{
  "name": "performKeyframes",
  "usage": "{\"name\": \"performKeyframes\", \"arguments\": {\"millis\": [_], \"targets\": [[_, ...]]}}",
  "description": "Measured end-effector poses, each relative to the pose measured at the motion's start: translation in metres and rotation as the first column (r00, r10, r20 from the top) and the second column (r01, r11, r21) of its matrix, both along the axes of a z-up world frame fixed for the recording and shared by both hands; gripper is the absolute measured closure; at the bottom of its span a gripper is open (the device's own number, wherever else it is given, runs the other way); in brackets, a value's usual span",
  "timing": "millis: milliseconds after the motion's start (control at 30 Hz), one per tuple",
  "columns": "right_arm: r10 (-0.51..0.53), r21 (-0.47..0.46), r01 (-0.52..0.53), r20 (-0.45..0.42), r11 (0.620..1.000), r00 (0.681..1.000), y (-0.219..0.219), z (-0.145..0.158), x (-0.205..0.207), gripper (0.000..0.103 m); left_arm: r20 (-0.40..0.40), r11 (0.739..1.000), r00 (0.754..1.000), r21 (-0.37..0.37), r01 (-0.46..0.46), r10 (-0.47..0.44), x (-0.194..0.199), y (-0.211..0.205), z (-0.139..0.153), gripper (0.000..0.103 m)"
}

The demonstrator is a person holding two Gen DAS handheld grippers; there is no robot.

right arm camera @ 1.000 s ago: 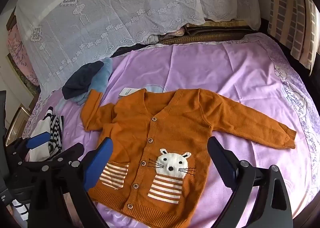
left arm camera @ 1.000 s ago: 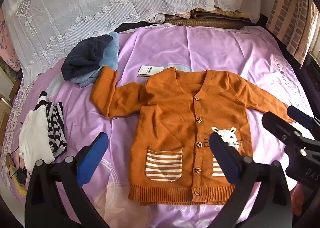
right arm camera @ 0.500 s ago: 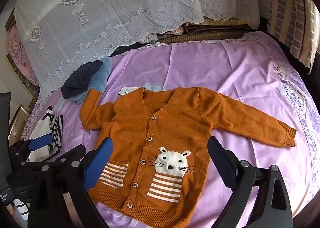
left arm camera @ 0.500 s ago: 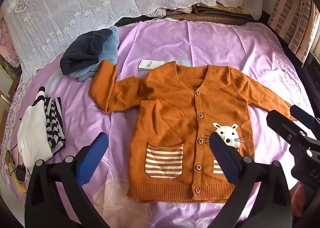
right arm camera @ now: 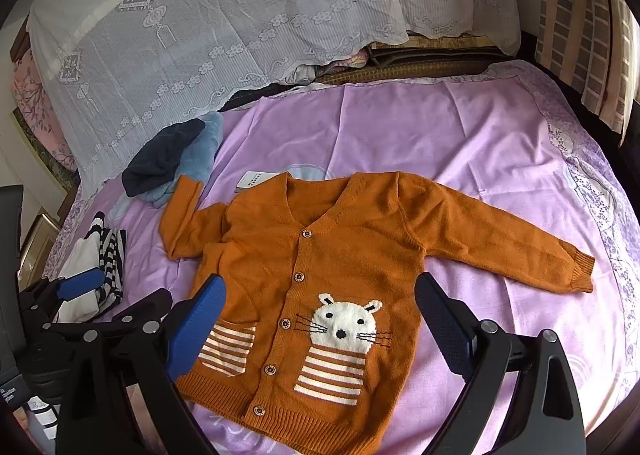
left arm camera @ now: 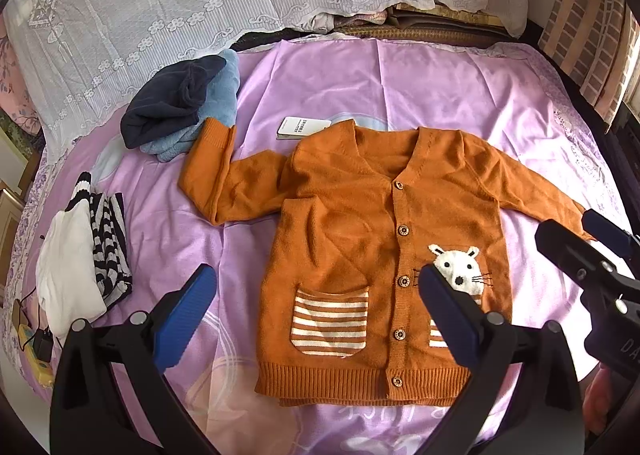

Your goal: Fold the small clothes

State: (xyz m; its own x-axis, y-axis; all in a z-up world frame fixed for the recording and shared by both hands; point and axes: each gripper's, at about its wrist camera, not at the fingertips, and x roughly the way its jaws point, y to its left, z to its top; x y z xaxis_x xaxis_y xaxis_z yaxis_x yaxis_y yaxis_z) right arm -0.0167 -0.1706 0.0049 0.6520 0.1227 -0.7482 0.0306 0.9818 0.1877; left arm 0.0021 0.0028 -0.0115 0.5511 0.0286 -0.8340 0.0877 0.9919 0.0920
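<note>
We have the orange cardigan (left arm camera: 384,239) spread face up and buttoned on the purple bedsheet (left arm camera: 440,95); its left-hand sleeve (left arm camera: 224,183) is bent back on itself, the other sleeve (right arm camera: 500,239) lies straight out, and no fold of the body is made yet. Our left gripper (left arm camera: 316,315) and right gripper (right arm camera: 316,327) both hover over the hem, jaws spread wide, holding nothing; we judge the folding barely begun, while a dark and blue bundle (left arm camera: 180,107) and a striped garment (left arm camera: 104,243) lie aside.

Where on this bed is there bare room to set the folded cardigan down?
The purple sheet is bare beyond the orange cardigan, between its collar and the lace cover. It is crowded by the navy-and-blue pile and the striped clothes.
</note>
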Motion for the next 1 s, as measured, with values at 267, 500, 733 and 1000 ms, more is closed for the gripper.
{"name": "performKeyframes", "arguments": {"millis": [267,500,733,1000], "targets": [[0.001,0.000,-0.001,-0.001,1.000,1.000,-0.0001,-0.0001,0.0007,0.007,0.001,1.000,1.000,-0.001,-0.003,0.003,0.0001,0.0029,0.0002,0.005],[-0.001,0.002,0.001,-0.004,1.000,1.000,-0.0003,0.0003,0.0013,0.007,0.000,1.000,1.000,0.001,-0.002,0.002,0.0006,0.0028,0.0006,0.005],[0.000,0.002,0.000,-0.005,1.000,1.000,-0.0002,-0.0002,0.0013,0.007,-0.002,1.000,1.000,0.000,-0.001,0.001,0.0014,0.0050,-0.0002,0.005],[0.001,0.003,-0.001,-0.006,1.000,1.000,-0.0001,-0.0002,0.0016,0.007,-0.003,1.000,1.000,0.000,-0.002,0.002,0.0012,0.0077,-0.0014,0.005]]}}
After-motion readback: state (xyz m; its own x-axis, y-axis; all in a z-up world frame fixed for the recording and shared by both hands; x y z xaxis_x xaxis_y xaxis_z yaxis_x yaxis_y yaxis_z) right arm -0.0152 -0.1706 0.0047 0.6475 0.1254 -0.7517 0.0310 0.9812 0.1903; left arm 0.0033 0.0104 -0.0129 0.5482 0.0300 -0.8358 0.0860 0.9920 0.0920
